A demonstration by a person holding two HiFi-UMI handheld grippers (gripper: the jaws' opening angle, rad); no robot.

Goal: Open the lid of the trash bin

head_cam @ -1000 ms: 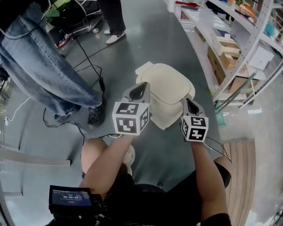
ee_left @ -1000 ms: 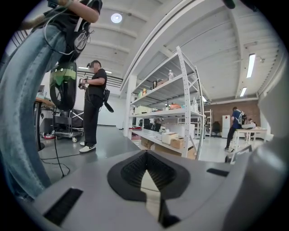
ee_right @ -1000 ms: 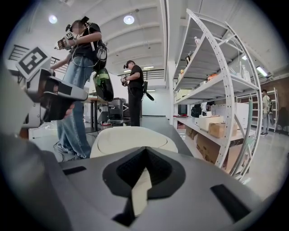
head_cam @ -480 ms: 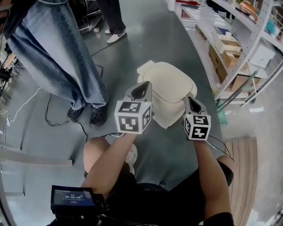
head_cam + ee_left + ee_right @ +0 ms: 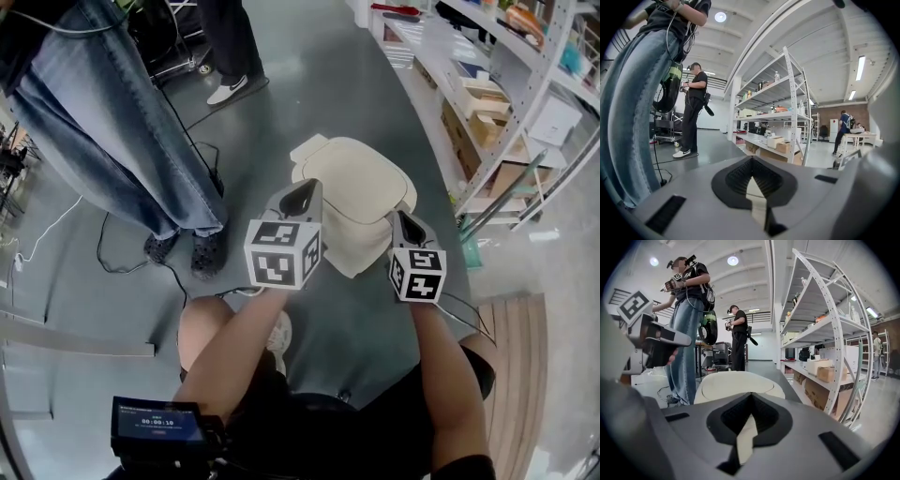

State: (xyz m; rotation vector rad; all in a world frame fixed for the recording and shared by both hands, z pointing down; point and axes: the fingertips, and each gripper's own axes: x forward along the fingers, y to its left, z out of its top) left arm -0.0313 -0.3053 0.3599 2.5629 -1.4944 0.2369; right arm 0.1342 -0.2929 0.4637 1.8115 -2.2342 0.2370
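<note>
The cream trash bin stands on the grey floor with its lid down. Both grippers hover just above its near side. My left gripper is over the bin's near left edge, jaws shut with nothing between them. My right gripper is over the near right edge, also shut and empty. In the left gripper view the shut tips point past the bin, and only a cream sliver shows under them. In the right gripper view the tips point across the lid, with the left gripper at the left.
A person in jeans stands close on the left, with cables on the floor nearby. Another person stands further back. A white shelving rack with boxes runs along the right. A wooden board lies at the near right.
The person in jeans has stepped and shifted on the left. Both grippers stay almost still over the bin, and the lid stays down.
</note>
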